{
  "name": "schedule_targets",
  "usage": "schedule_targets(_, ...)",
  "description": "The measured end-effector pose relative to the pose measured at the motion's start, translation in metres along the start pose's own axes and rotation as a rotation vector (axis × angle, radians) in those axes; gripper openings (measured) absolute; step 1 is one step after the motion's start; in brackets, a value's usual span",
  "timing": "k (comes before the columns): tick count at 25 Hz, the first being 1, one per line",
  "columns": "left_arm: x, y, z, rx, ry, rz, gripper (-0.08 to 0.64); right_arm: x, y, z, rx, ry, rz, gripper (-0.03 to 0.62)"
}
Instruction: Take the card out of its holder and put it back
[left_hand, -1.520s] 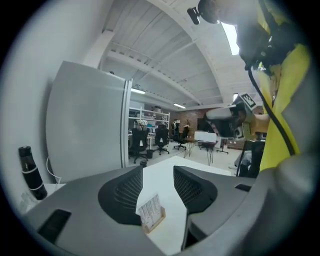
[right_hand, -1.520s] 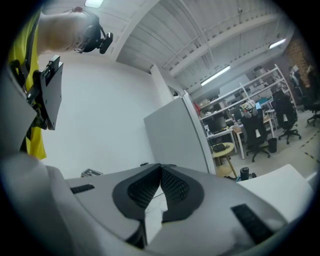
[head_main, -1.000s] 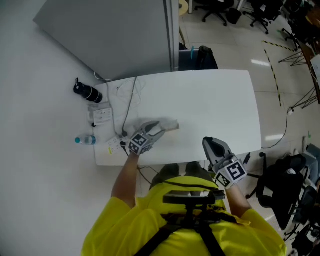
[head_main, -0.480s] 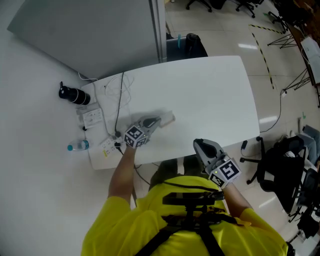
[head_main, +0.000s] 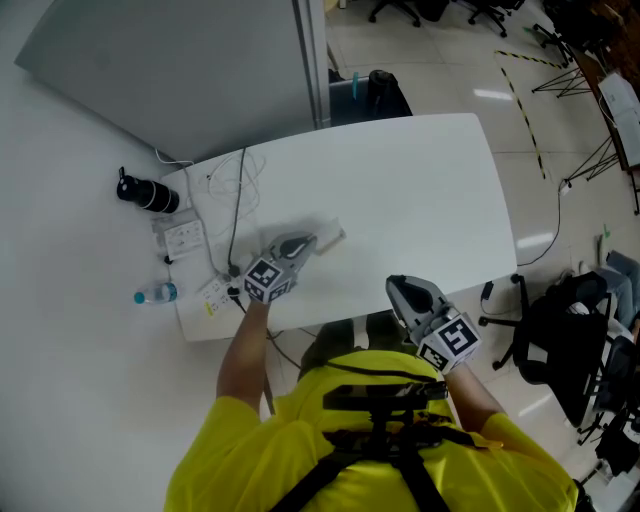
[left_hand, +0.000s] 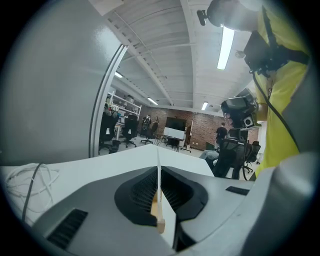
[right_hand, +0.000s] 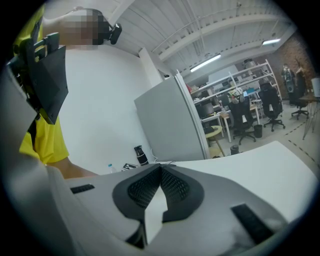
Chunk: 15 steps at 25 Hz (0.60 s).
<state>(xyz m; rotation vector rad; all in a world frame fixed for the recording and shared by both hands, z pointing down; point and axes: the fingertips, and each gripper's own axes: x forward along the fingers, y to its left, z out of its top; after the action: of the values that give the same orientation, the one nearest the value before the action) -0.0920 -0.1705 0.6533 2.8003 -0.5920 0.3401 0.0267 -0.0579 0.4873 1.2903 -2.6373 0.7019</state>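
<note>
White table (head_main: 420, 180): one card (head_main: 333, 238), two tongs (head_main: 306, 242) (head_main: 402, 288).

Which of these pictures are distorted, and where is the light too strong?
Head view: even light, the white table is bright with hardly any shadow. Left gripper view: fisheye, black corners, bent straight lines; the ceiling lamp is blown out, and the edge-on card looks sharp. Right gripper view: same fisheye and black corners.

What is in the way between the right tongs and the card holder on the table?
Nothing visible. Only bare white table lies between the right tongs and the card holder, which the left tongs pinch by one edge.
</note>
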Motion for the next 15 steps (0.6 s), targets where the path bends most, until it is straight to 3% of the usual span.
schedule_targets(9, -0.030, -0.002, 0.078, 0.016, -0.106, 0.052, 0.015, 0.005, -0.007, 0.011, -0.015, -0.026, 0.038, 0.008)
schedule_targets(13, -0.059, -0.021, 0.145, -0.049, -0.155, 0.064, 0.015, 0.001, -0.014, 0.024, -0.024, -0.062, 0.044, 0.008)
schedule_targets(15, -0.073, -0.038, 0.184, -0.033, -0.153, 0.072, 0.015, -0.004, -0.018, 0.028, -0.022, -0.077, 0.041, 0.007)
